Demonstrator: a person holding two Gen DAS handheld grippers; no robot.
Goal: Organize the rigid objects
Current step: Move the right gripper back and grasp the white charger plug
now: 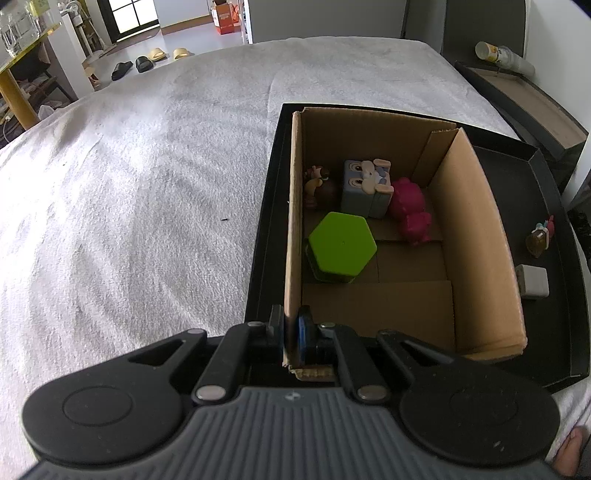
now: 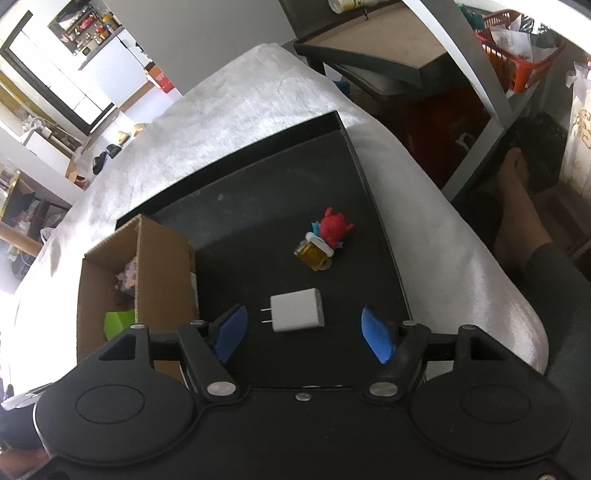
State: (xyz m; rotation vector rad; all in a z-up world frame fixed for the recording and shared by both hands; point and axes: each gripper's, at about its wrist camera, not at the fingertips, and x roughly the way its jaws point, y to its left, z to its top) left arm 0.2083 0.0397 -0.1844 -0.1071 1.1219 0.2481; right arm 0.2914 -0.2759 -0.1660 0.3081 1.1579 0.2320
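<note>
Charger [image 2: 297,310] lies flat on the black tray [image 2: 258,206], prongs pointing at the cardboard box [image 2: 166,266], bare tray around it. My right hand-held gripper [image 2: 303,334] hangs spread wide; left hand-held gripper [image 1: 291,332] pinches the box wall.

It was a home, most likely a living area. Far ahead of the left gripper, to its left, slippers [image 1: 147,61] lay on a pale floor before a dark-framed window [image 1: 129,14]. A white fluffy blanket [image 1: 147,166] covered the surface in front. To the right of the right gripper, a red basket [image 2: 517,55] stood on a shelf and a bare foot [image 2: 517,184] showed.
</note>
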